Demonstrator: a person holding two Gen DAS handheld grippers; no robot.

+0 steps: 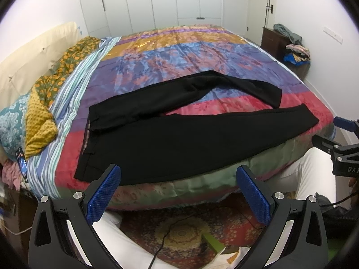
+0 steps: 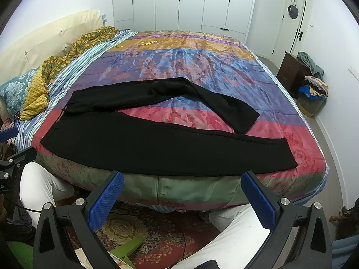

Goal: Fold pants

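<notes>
Left wrist view: black pants (image 1: 190,139) lie unfolded on the bed (image 1: 202,51), long axis running left-right, waistband nearer the left hand-held gripper (image 1: 179,192), cuffs nearer the right hand-held gripper (image 2: 182,198). Both released, empty.

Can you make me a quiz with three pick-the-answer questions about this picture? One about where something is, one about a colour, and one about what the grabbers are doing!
1. Where are the pants?
A. On the floor
B. Spread on the bed
C. Hanging on the door

2. What colour are the pants?
A. Black
B. White
C. Yellow

3. What are the left hand-held gripper and the right hand-held gripper doing?
A. Both pinching the pants
B. One holds a pillow
C. Both open, holding nothing

Answers:
1. B, they lie flat on the colourful bedspread, legs apart.
2. A, the cloth is black all over.
3. C, the blue pads stand wide apart in front of the bed's edge, off the cloth.
</notes>
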